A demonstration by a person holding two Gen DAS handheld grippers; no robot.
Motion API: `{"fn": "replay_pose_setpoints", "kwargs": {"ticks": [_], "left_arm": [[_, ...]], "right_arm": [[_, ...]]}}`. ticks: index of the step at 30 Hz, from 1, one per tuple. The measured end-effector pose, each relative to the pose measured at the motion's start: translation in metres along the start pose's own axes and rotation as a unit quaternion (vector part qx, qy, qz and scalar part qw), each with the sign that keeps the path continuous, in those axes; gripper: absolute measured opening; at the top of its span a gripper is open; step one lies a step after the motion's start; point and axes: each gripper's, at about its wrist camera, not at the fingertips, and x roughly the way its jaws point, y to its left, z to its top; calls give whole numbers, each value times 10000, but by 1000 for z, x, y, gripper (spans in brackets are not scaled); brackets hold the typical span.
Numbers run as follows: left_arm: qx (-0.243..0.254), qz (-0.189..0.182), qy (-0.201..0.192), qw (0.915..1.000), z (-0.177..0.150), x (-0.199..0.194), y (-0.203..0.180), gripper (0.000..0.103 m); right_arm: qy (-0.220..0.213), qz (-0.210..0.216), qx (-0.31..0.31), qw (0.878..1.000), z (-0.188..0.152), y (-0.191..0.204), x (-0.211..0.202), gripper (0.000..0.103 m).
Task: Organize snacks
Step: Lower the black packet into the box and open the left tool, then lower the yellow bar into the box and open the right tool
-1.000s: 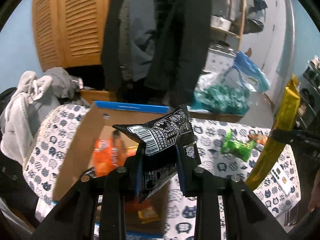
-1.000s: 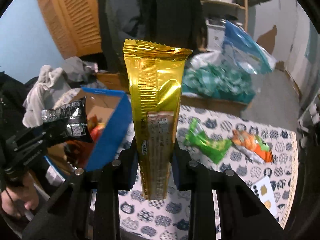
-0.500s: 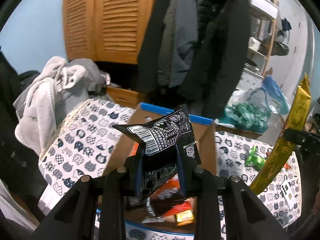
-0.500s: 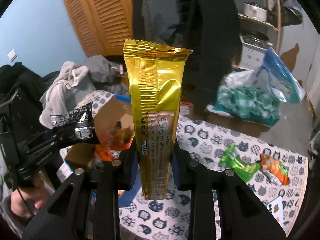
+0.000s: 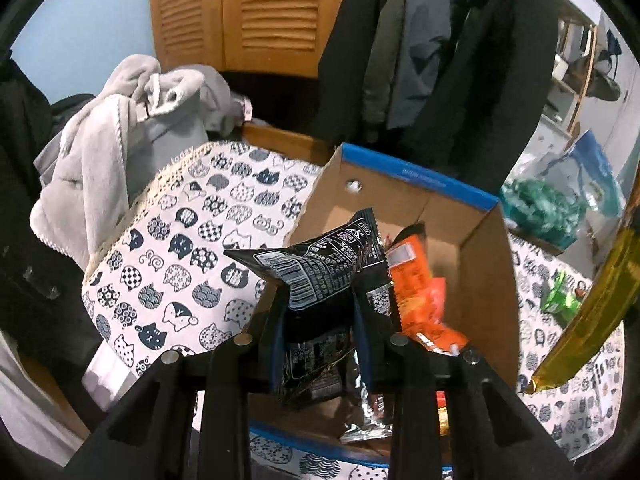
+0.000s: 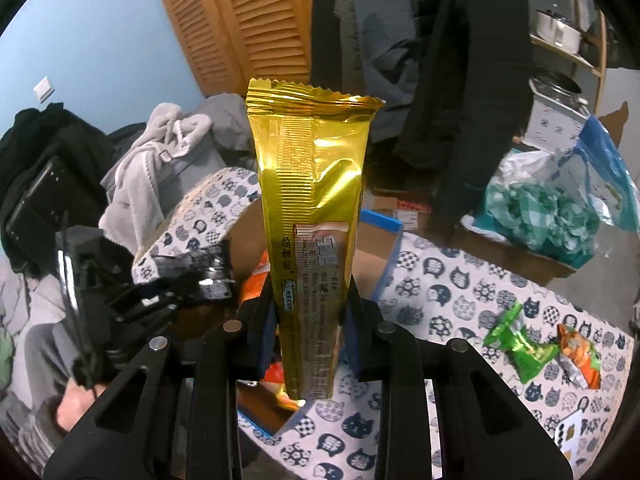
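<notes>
While both jaws clamp, the black packet (image 5: 320, 276) hangs over the box (image 5: 404, 196).

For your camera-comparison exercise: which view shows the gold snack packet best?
The right wrist view: the gold packet stands full-length and centred in the right gripper. The left wrist view catches only a slanted strip at its right edge.

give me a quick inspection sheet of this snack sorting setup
surface: table under a cat-print cloth
job's things: cardboard box holding orange packets; black snack packet; gold wrapper; green packet and orange packet lying on the cloth
clutter: small card at the cloth's edge
grippers: left gripper shut on black snack packet above the box; right gripper shut on gold wrapper
cables: nothing seen
surroundings: louvred wooden doors, hanging coats, grey clothes pile, bag of teal items
</notes>
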Motion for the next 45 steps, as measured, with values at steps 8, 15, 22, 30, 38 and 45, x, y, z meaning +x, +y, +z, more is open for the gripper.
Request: {"fn": "replay_pose_setpoints", "kwargs": {"ticks": [8, 15, 22, 30, 38, 45], "left_arm": [[127, 154, 296, 9994, -6, 15, -2, 40], [159, 82, 236, 9996, -8, 7, -6, 57], [107, 99, 34, 9999, -5, -8, -2, 69], [-29, 84, 11, 10000, -4, -12, 4, 72], [-25, 79, 11, 10000, -3, -13, 1, 73], [25, -17, -57, 10000, 0, -19, -10, 77]], "right_arm": [[244, 116, -56, 9996, 0, 16, 25, 27], [582, 63, -147, 9982, -6, 24, 52, 27], [1050, -52, -96, 9944, -15, 18, 94, 27], [1438, -106, 102, 9895, -23, 5, 136, 31], [1508, -231, 220, 9880, -29, -6, 146, 60], [1049, -191, 269, 9939, -22, -9, 120, 73]]}}
